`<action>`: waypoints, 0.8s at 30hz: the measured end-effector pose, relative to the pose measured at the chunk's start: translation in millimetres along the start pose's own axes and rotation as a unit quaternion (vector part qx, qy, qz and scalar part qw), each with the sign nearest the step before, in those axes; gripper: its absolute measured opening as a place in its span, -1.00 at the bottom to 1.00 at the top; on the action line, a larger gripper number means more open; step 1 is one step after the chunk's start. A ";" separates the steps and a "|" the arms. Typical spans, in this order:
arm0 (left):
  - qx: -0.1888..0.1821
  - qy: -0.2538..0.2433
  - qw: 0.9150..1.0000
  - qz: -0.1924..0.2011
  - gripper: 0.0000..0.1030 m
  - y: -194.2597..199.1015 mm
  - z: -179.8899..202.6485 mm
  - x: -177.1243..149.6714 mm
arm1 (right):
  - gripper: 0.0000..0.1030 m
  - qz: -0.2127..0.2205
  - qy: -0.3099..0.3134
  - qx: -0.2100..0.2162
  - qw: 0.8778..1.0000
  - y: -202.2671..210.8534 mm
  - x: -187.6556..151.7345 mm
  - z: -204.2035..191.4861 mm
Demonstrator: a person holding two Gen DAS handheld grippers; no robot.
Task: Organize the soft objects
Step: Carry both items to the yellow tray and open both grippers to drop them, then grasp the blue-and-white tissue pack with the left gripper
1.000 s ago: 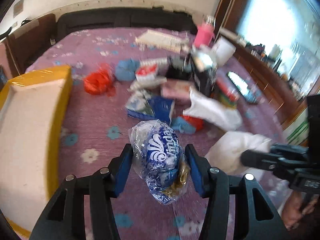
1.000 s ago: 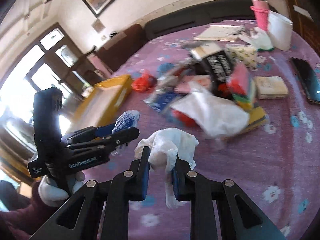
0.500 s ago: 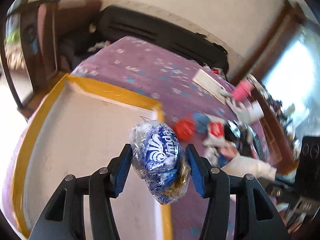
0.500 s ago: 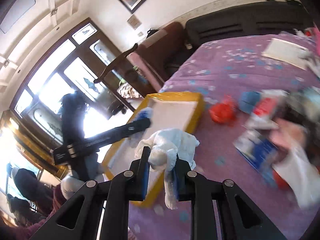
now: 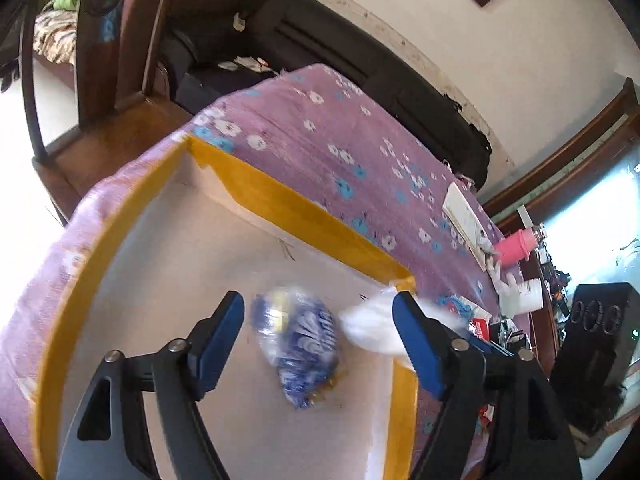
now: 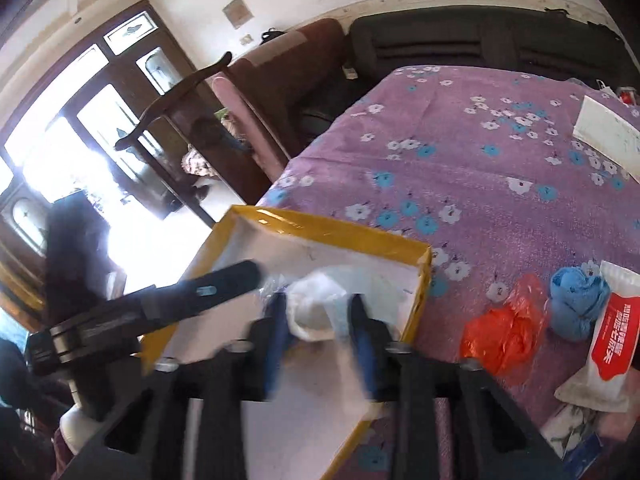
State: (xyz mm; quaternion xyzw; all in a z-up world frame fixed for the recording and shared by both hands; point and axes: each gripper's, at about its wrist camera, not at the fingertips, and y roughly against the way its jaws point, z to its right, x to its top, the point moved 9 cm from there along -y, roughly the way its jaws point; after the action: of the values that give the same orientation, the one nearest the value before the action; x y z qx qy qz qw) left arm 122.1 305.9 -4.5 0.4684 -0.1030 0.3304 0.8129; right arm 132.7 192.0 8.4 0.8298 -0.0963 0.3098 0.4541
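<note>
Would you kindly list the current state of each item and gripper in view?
left gripper: jaws opening, clear of the packet
blue-and-white packet: released, in the tray
right gripper: jaws opening around the white cloth
white cloth: over the tray
yellow tray: open

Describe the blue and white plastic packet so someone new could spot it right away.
Find the yellow-rimmed tray on the purple flowered cloth. Over its white floor is the blue and white packet, beside a plain white wad; only the packet is shiny, crinkled and printed.
</note>
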 end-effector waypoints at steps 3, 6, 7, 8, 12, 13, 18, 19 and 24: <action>0.004 -0.002 1.000 0.018 0.48 14.7 -0.8 1.8 | 0.08 0.013 -0.003 -0.004 1.000 11.2 1.5 7.7; -0.002 -0.016 0.999 0.037 0.49 32.2 12.7 -2.2 | 0.11 0.025 -0.002 -0.020 0.999 44.7 -0.6 21.8; -0.001 -0.032 0.998 0.046 0.49 40.1 23.5 -5.8 | 0.17 0.032 0.001 -0.031 0.999 60.2 -1.8 28.4; -0.002 -0.045 0.998 0.051 0.51 45.4 32.8 -9.1 | 0.29 0.038 0.004 -0.044 0.998 74.3 -2.6 34.9; -0.016 -0.119 0.991 0.063 0.67 58.8 91.8 -34.8 | 0.88 0.110 0.002 -0.115 0.987 162.5 -9.9 74.1; -0.019 -0.138 0.988 0.061 0.71 58.6 105.3 -42.2 | 0.99 0.143 -0.001 -0.132 0.981 186.7 -14.2 86.0; -0.028 -0.202 0.979 0.015 0.73 25.2 166.1 -96.0 | 0.99 0.165 -0.087 -0.193 0.963 248.6 -68.2 174.0; -0.029 -0.207 0.978 -0.003 0.73 10.5 176.7 -110.2 | 0.99 0.152 -0.109 -0.184 0.965 249.4 -81.9 188.1; -0.019 -0.194 0.979 -0.066 0.73 -51.2 200.6 -152.4 | 0.82 0.112 -0.176 -0.149 0.967 247.9 -139.2 234.7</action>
State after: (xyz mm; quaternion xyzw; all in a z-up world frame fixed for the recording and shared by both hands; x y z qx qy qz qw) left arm 67.2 54.8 -4.4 0.5139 -0.2336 0.1774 0.8061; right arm 13.5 -156.8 3.7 0.7783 -0.3123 0.1896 0.5107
